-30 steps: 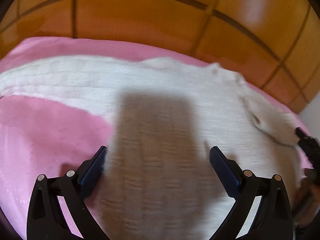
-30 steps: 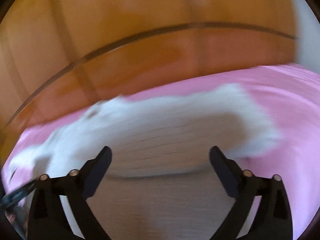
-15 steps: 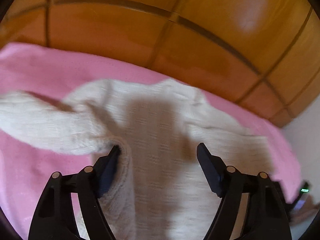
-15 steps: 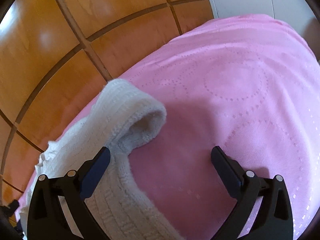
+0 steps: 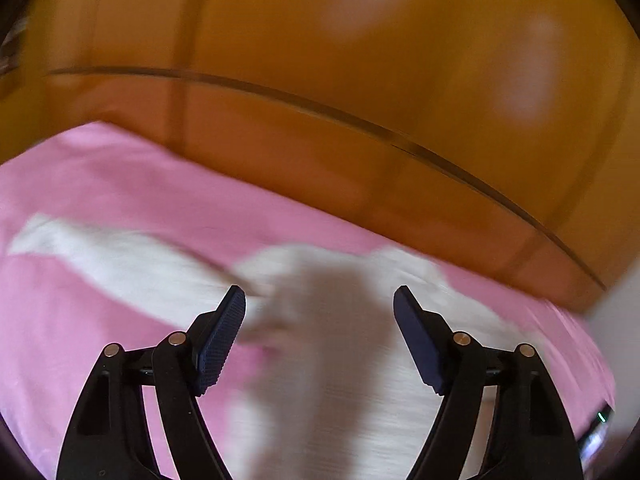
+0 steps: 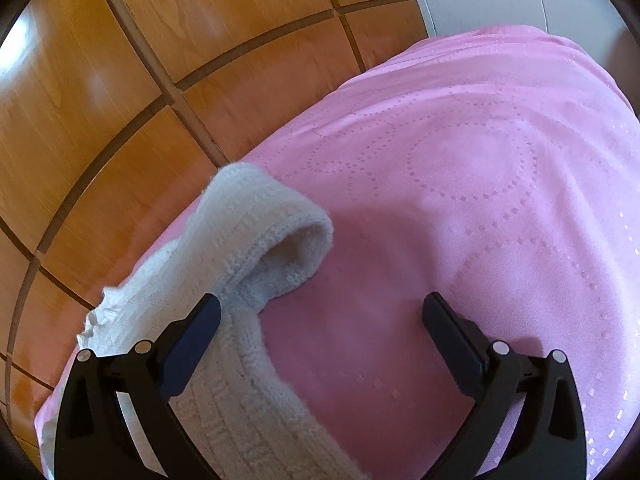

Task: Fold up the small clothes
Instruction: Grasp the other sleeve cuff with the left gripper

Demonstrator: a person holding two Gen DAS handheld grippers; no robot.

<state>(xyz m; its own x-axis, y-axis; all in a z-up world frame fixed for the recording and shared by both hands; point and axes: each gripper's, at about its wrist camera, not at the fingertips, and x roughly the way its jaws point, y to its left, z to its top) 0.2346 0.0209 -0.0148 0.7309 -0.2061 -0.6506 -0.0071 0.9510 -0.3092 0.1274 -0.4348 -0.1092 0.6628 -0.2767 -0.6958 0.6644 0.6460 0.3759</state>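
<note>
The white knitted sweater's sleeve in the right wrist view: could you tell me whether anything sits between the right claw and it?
Nothing visible does. The right claw is open over the pink bedspread, and the white knitted sweater lies under its left finger, the cuff just ahead. Only bare bedspread fills the gap.

Ahead of the left gripper [image 5: 320, 344] the white sweater [image 5: 340, 380] is smeared by blur, its lower part cut off.

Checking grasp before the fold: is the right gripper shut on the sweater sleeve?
No, the right gripper is open, the white sleeve lying beside its left finger.
</note>
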